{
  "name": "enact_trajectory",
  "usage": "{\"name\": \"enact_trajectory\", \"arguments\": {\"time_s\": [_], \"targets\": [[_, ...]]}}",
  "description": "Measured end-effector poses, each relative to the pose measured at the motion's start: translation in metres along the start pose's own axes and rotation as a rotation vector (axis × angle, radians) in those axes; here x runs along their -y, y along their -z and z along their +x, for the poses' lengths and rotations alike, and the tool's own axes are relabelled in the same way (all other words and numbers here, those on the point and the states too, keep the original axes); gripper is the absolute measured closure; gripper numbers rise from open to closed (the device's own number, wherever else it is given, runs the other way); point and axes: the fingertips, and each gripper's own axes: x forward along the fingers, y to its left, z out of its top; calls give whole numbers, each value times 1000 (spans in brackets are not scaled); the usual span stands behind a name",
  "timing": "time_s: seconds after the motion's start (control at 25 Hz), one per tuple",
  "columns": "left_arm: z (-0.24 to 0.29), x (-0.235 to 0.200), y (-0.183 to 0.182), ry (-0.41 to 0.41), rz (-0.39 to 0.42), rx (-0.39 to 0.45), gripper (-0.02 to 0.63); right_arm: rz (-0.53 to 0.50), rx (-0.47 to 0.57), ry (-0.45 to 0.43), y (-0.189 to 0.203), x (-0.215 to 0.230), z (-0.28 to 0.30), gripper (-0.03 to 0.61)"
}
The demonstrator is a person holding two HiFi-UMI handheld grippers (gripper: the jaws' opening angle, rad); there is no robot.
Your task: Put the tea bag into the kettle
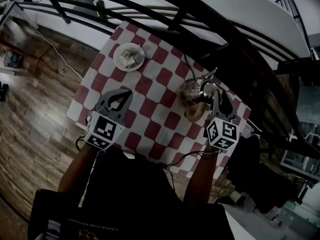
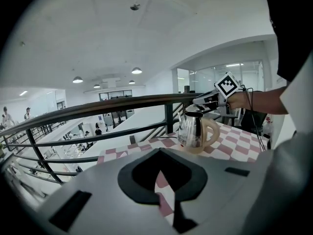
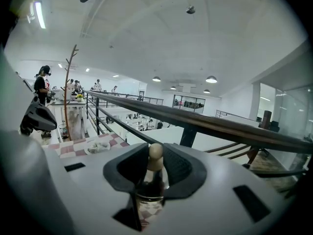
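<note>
The checked worktop (image 1: 155,84) stands hard against a dark railing (image 1: 150,14), with wooden floor (image 1: 35,109) off its near-left edge. The task looks barely begun. The kettle (image 1: 196,91), glass-bodied with a cream handle, sits at the right side of the cloth. Its lid appears to be on or only just above the mouth, so nothing can go in yet. The right gripper (image 1: 218,95) has its tips over the top of the kettle, and its own view shows the two pads set against either side of the lid knob (image 3: 155,153), apparently clamped on it. The step in hand therefore seems to be dealing with the lid. The left gripper (image 1: 124,93) hovers over the near-left part of the cloth, its jaws closed together on nothing. It is well apart from the white plate (image 1: 139,65) near the far-left corner. The tea bag (image 1: 129,56) lies on that plate as a small pale heap, untouched, and how many bags are in the heap cannot be told. What is left is clearing the lid, fetching a bag and dropping it in. Between plate and kettle the cloth is bare, apart from a thin dark cord (image 1: 188,64) running away behind the kettle. The cord is out of the direct path, and only the lid blocks the way.
</note>
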Motion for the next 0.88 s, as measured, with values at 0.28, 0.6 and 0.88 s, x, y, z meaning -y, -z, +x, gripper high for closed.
{"name": "enact_trajectory", "arguments": {"time_s": [0.28,0.6,0.88], "targets": [[5,-5,2,10,-4,-5,611,3,-33,0,11,-3,10,474],[8,-7,6,7,-13,-12,611,-12,-39,18,16,-3,15,474],[7,-6,6,14,-8,-16,611,-18,-38,19,16,-5,12,474]]}}
